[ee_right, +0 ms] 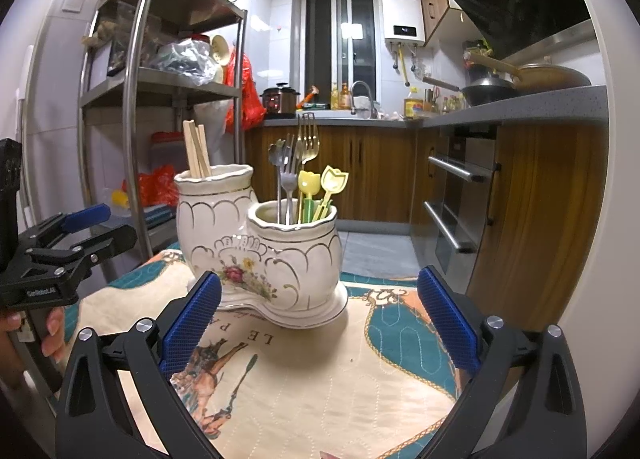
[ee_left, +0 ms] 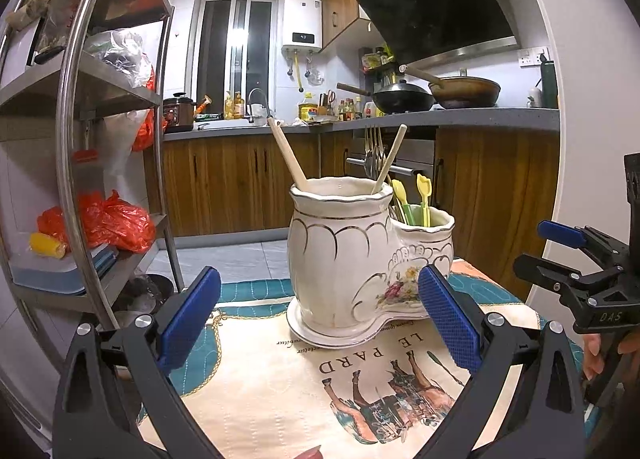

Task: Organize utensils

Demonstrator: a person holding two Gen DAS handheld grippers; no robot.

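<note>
Left wrist view: kitchen with wooden cabinets [ee_left: 240, 183] at 12 o'clock, steel rack [ee_left: 100, 99] at 9 o'clock, woks [ee_left: 404, 97] on the counter at 1 o'clock. Printed cloth [ee_left: 280, 379] over the table, quilted and loose, so liable to slide or bunch under a push. Two-compartment ceramic holder [ee_left: 352, 259] at centre, tall pot with chopsticks [ee_left: 286, 157], low pot with forks [ee_right: 298, 155] and yellow picks [ee_right: 320, 187]. Left gripper [ee_left: 320, 323] empty, fingers wide apart, just short of the holder. Right gripper [ee_right: 320, 323] likewise empty and spread, holder at 12 o'clock. Likely hazards: tipping the top-heavy holder by nudging a handle; snagging neighbouring forks when lifting one.
</note>
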